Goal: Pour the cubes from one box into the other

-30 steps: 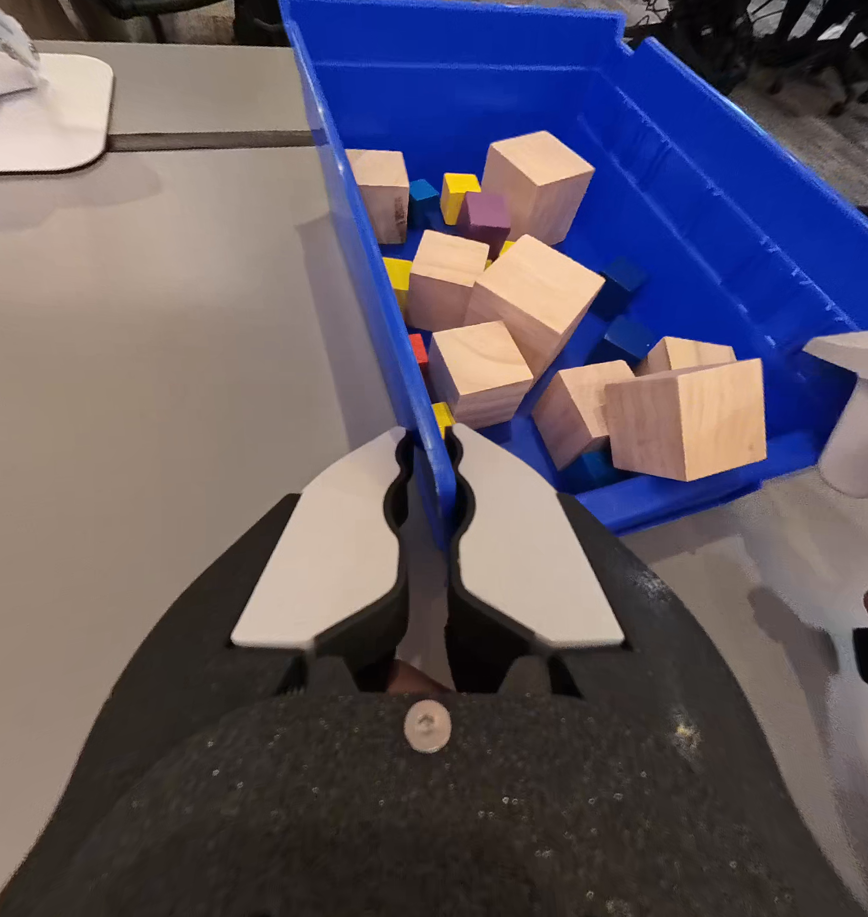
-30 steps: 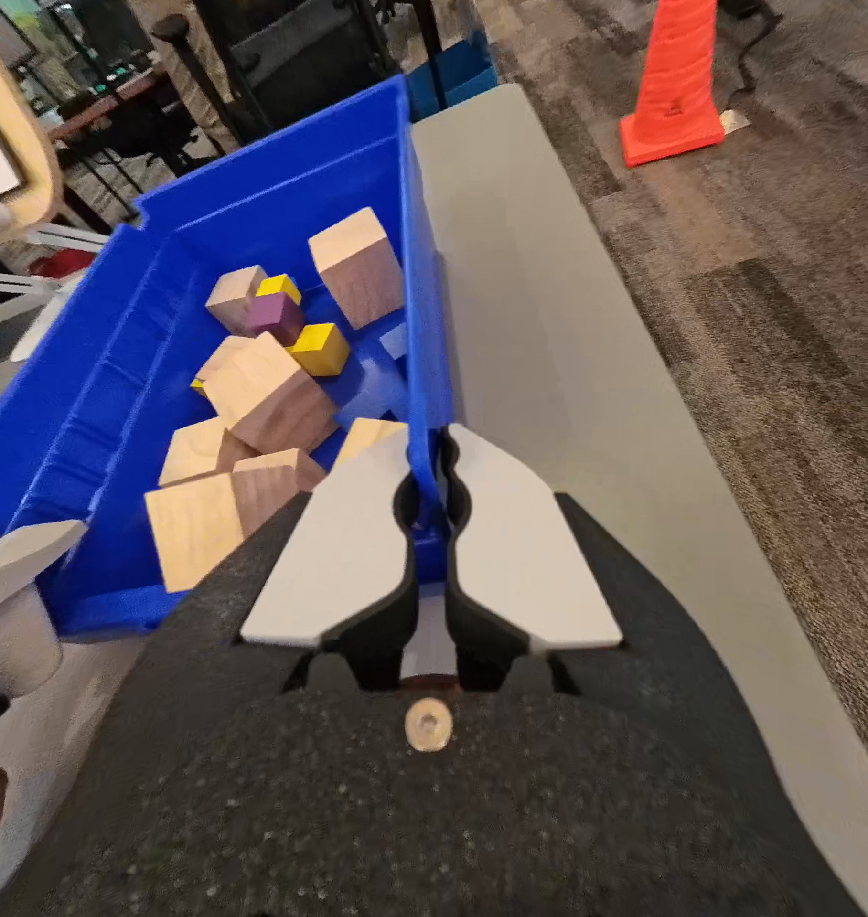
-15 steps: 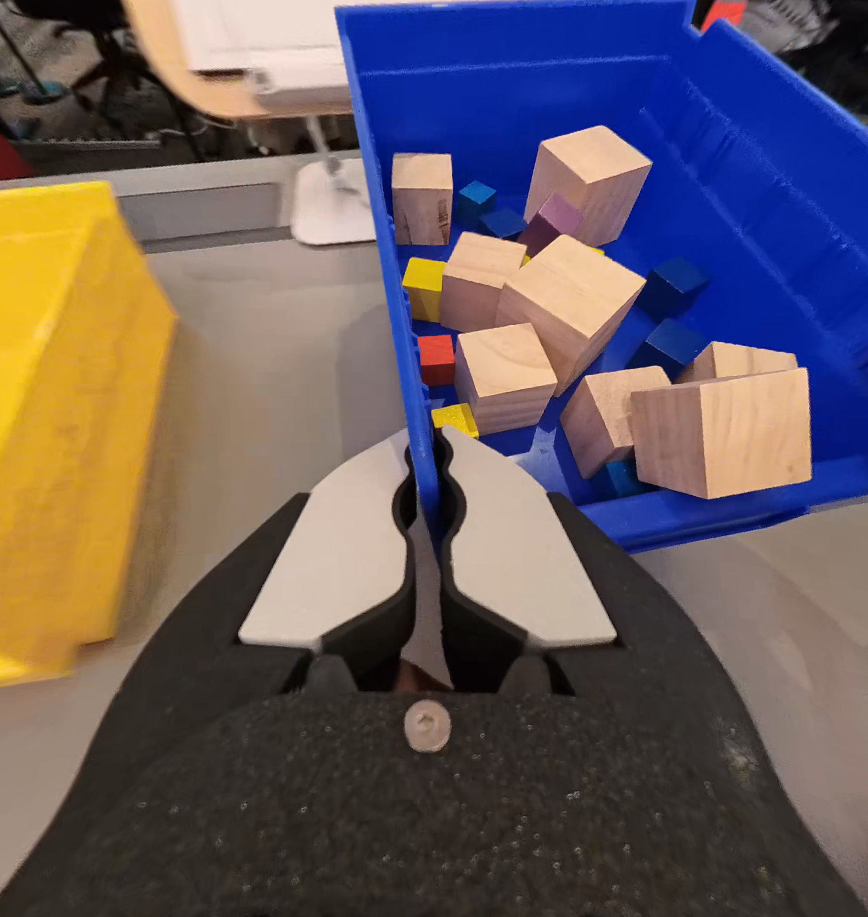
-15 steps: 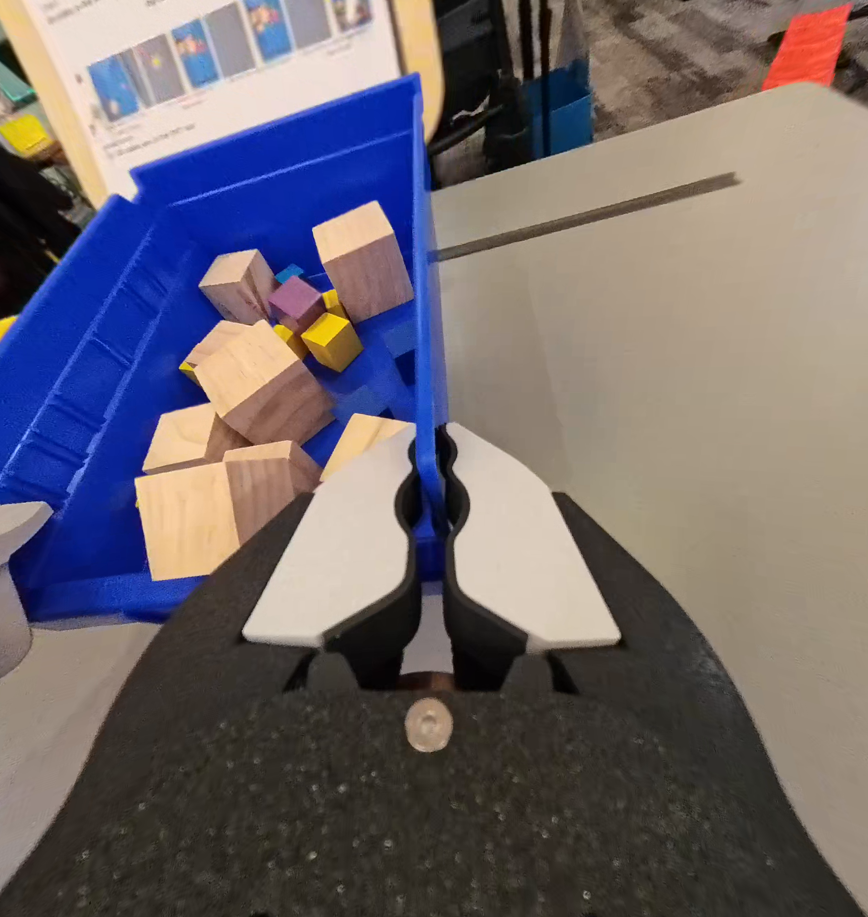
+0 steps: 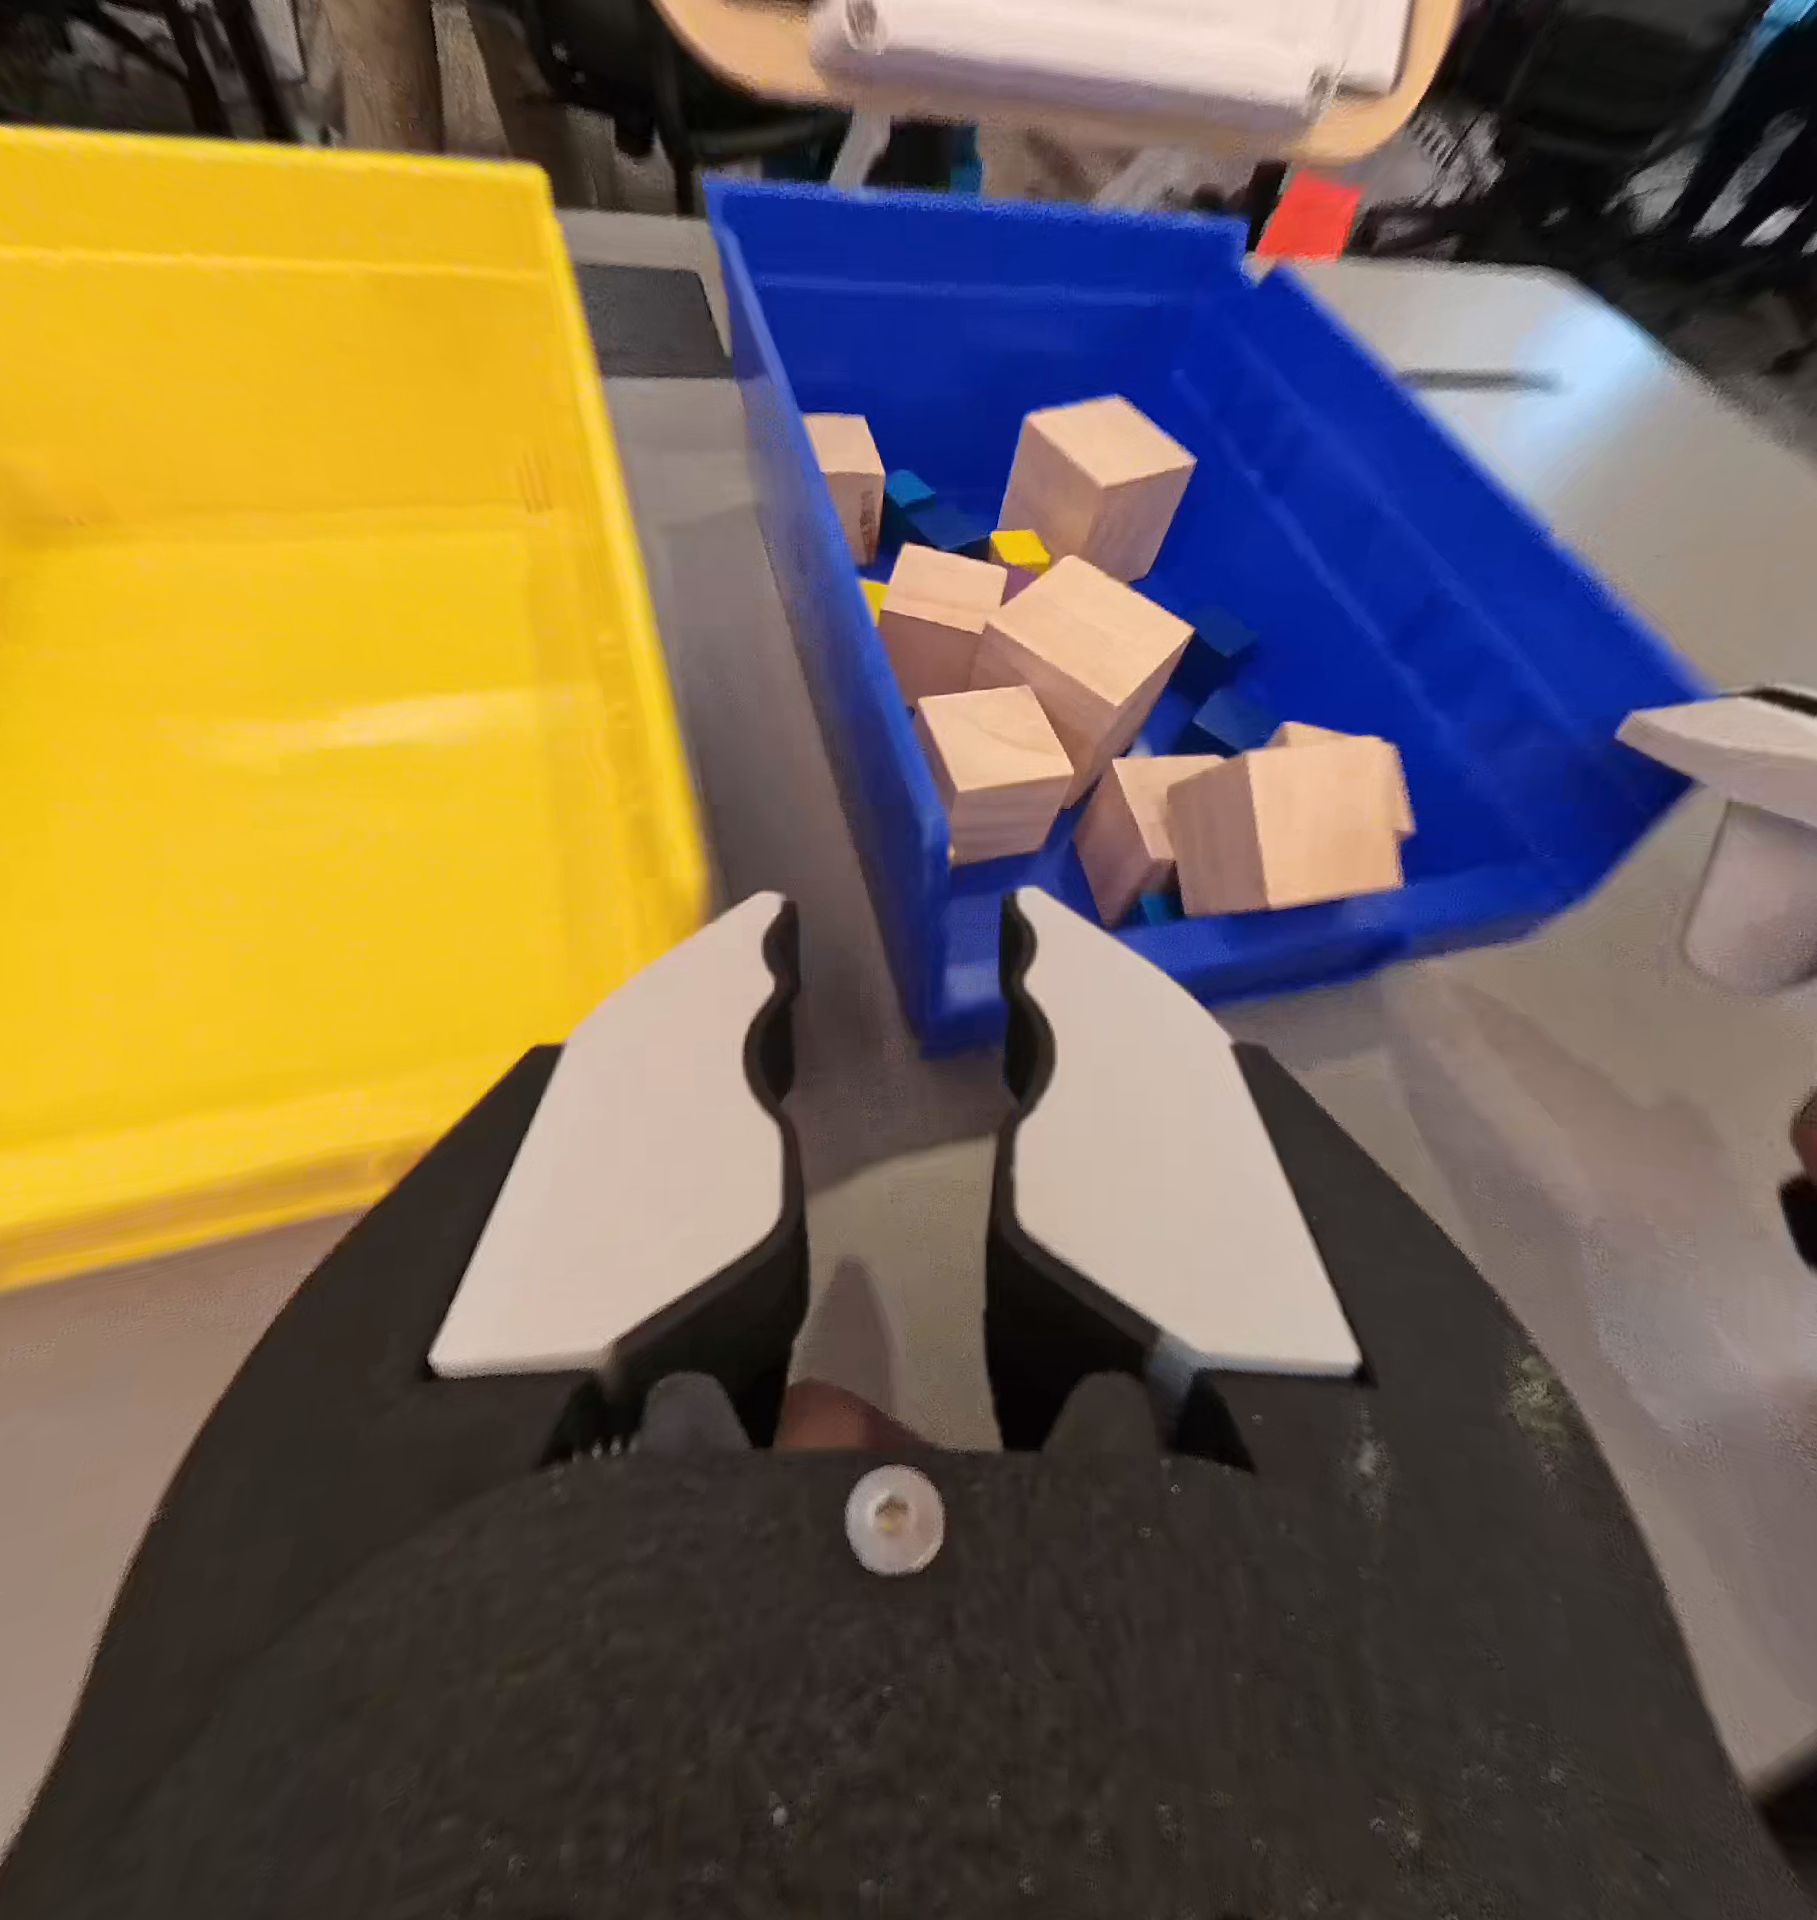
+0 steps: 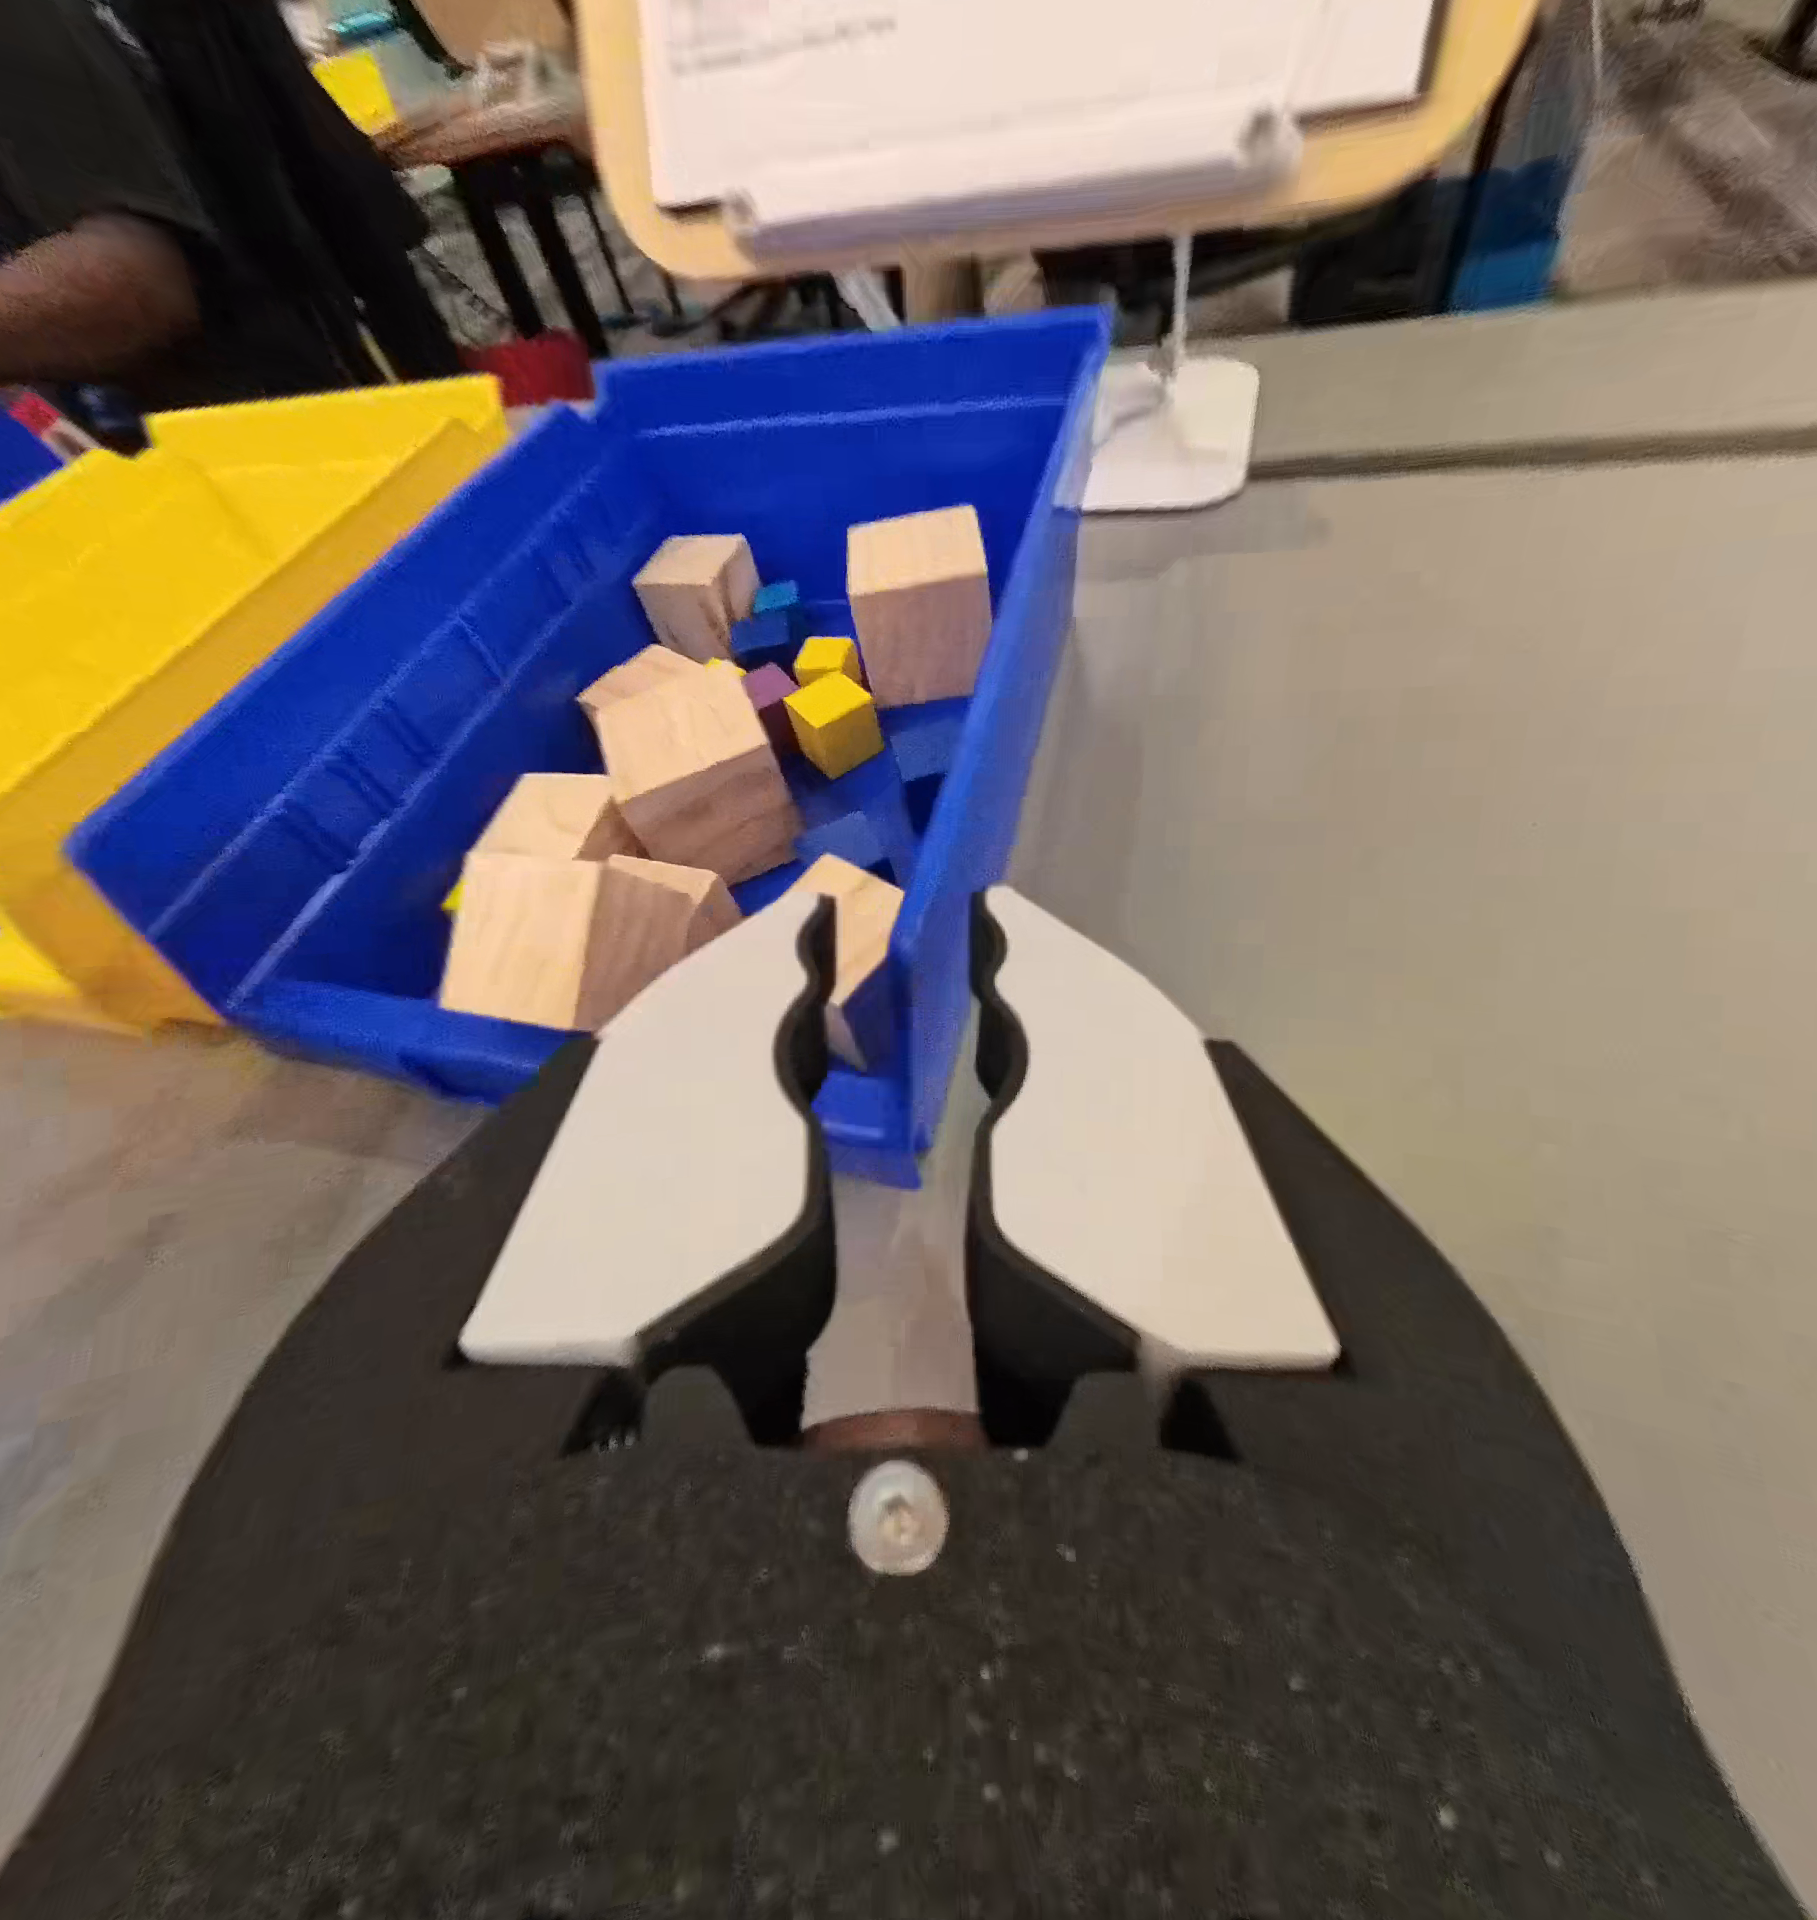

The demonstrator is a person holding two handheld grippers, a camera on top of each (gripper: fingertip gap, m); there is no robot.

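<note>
The blue box (image 5: 1486, 582) sits on the grey bench (image 5: 1569, 1164) just beside the empty yellow box (image 5: 260, 675), a narrow strip of bench between them, and it holds the whole load: large plain wooden cubes (image 5: 1080, 644) piled toward its near end with small painted cubes (image 6: 831, 717) of yellow, blue and purple scattered among them. The left tongs (image 5: 896, 914) stand parted and empty just short of the blue box's near left corner, touching nothing. The right tongs (image 6: 902, 909) are parted too, straddling the box's right wall near its front corner with a gap on either side, so they grip nothing. The box looks like stiff moulded plastic with thin upright walls that suit a pinch from above; with the wood inside it is probably moderately heavy and front-loaded, and the smooth plastic may slip or twist in one pinch, so a hold on both side walls seems wise. The loose cubes will likely slide and tumble all at once when it tips. The yellow box is wide and open-topped, a generous target. A white stand base (image 6: 1174, 436) with a board sits behind the boxes, while the bench to the right lies open for moving.
</note>
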